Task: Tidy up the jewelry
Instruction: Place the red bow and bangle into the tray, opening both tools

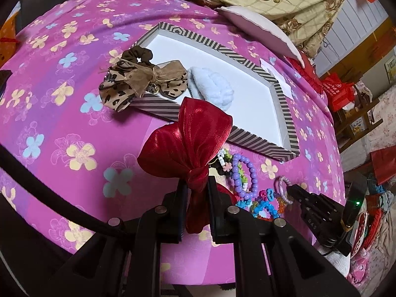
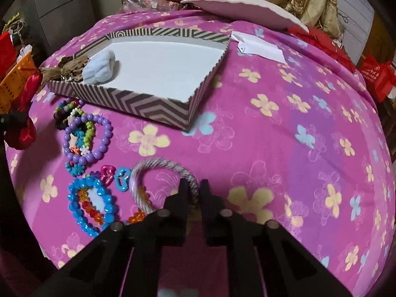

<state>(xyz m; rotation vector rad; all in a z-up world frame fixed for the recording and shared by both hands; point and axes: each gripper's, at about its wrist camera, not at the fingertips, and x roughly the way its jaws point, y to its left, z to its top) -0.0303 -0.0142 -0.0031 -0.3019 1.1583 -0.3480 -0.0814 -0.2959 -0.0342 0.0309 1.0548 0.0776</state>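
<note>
My left gripper (image 1: 196, 183) is shut on the knot of a red satin bow (image 1: 188, 141), held above the pink flowered cloth just in front of the striped box (image 1: 158, 104). The bow also shows at the left edge of the right wrist view (image 2: 27, 91). My right gripper (image 2: 194, 185) is shut on a pale braided hair tie (image 2: 151, 170) and shows in the left wrist view (image 1: 288, 189). In the box lie a light blue fluffy scrunchie (image 1: 212, 86) and a leopard bow with a brown scrunchie (image 1: 138, 79) draped over its rim.
Bead bracelets lie on the cloth left of my right gripper: a purple one (image 2: 86, 138), a blue one (image 2: 92, 205) and smaller coloured pieces. A white paper (image 2: 259, 47) lies right of the box. A pillow (image 2: 242, 7) and bedding lie behind.
</note>
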